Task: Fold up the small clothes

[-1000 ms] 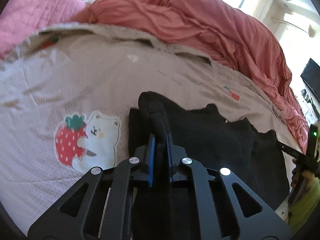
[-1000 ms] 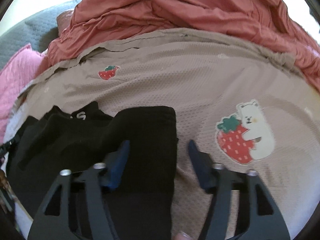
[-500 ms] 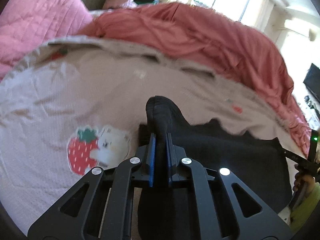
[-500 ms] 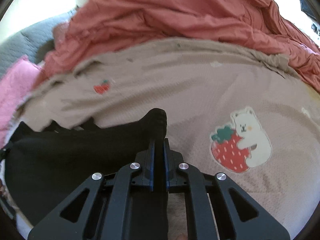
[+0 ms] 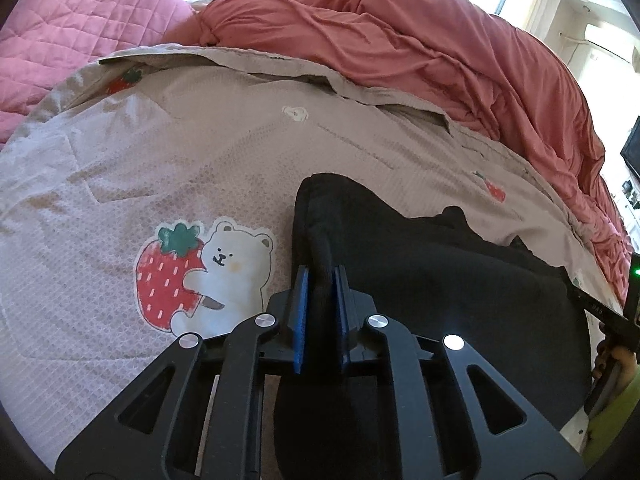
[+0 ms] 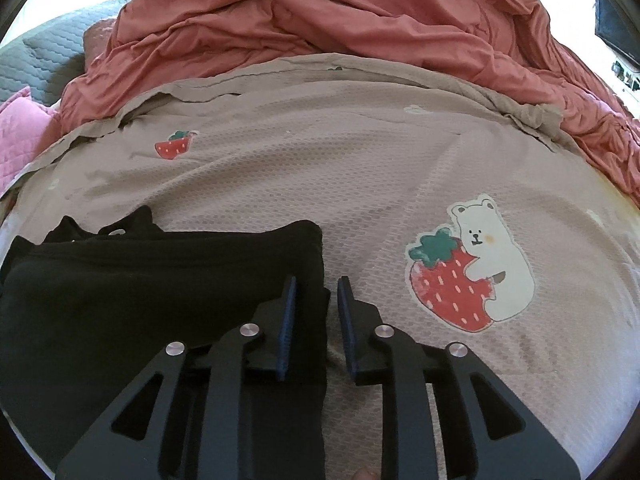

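Beige bedspread point(image 5: 224, 168) (strawberry-bear print point(image 5: 200, 272)); rumpled red duvet point(image 5: 420, 40) behind.

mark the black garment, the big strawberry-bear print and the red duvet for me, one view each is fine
black garment point(image 6: 140, 288), right wrist view, flat middle of the folded cloth.
strawberry-bear print point(image 5: 200, 276), left wrist view, where the strawberry meets the bear.
red duvet point(image 6: 340, 12), right wrist view, crumpled middle of the heap.
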